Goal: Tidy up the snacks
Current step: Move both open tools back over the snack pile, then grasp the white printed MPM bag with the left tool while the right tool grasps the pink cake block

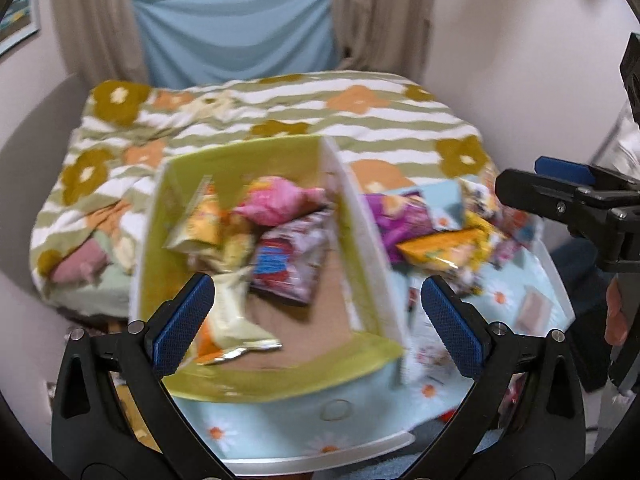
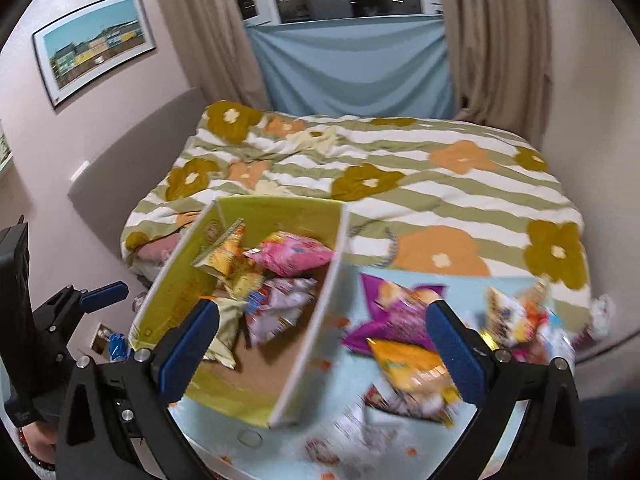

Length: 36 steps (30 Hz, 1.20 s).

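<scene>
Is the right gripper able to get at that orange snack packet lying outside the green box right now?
Probably yes. The right gripper is open and empty, and the orange packet lies uncovered on top of the pile, just beside the green box; nothing blocks it.

The left gripper (image 1: 316,312) hung with its jaws spread wide and empty. The right gripper (image 2: 322,340) was likewise agape, gripping nothing, beside it.

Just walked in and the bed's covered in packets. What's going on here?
A person is sorting snacks with a handheld gripper in each hand. The left gripper and right gripper are both open and empty, above a green-lined box already holding several packets, including a pink bag. More packets, such as a purple bag, lie loose beside it.
</scene>
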{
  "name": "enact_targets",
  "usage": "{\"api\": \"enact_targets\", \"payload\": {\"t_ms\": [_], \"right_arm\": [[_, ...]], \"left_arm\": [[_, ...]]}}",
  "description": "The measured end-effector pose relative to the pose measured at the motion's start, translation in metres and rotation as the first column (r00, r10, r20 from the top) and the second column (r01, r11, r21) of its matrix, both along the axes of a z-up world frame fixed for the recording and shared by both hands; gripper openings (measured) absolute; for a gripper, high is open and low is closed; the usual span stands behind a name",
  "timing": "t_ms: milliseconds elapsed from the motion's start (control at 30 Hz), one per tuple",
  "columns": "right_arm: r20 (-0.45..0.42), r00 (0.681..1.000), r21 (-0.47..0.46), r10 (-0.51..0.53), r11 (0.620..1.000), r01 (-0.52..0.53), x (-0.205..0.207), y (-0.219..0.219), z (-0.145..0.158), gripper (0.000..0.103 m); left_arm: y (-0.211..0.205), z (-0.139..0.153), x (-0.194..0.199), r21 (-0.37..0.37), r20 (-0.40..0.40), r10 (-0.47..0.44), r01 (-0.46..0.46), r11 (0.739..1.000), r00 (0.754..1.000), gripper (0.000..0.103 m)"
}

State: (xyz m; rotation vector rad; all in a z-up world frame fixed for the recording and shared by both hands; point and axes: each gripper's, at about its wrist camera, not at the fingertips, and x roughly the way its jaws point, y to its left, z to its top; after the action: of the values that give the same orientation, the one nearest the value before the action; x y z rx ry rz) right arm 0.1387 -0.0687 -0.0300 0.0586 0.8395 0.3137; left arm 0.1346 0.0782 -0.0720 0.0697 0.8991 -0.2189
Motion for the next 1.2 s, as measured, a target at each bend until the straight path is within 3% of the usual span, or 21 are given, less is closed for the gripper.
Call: {"api": "enact_targets", "payload": {"t_ms": [167, 333, 500, 600, 900, 1200], "right_arm": [[0.013, 0.996, -0.008, -0.083, 0.997, 0.083, -0.030, -0.039, 0.001, 0.103], [0.030, 0.992, -0.034, -0.123, 0.992, 0.124, -0.056, -0.076, -0.007, 0.103], [0.013, 0.993, -0.043, -0.114, 0.993, 0.114, -0.074, -0.113, -0.028, 0.103], [-0.005, 0.994, -0.036, -0.105, 0.994, 0.105, -0.080, -0.139, -0.046, 0.103], [-0.075, 0.995, -0.011, -0.071, 0.997, 0.070, -0.091, -0.199, -0.116, 0.103], [-0.132, 0.991, -0.021, 0.005, 1.000, -0.008, -0.093, -0.222, -0.166, 0.103]], "left_arm": [[-0.047, -0.012, -0.015, -0.005, -0.022, -0.105, 0.105, 0.994, 0.994, 0.103], [-0.087, -0.023, -0.027, -0.038, -0.034, -0.153, 0.152, 0.988, 0.988, 0.103], [-0.129, -0.046, -0.036, 0.013, -0.057, -0.137, 0.137, 0.990, 0.989, 0.103], [-0.141, -0.059, -0.043, 0.029, -0.030, -0.085, 0.086, 0.996, 0.996, 0.103], [-0.180, -0.130, -0.044, 0.174, -0.089, -0.038, 0.053, 0.983, 0.995, 0.103], [-0.195, -0.176, -0.032, 0.349, -0.092, 0.014, 0.019, 0.937, 0.996, 0.103]]}}
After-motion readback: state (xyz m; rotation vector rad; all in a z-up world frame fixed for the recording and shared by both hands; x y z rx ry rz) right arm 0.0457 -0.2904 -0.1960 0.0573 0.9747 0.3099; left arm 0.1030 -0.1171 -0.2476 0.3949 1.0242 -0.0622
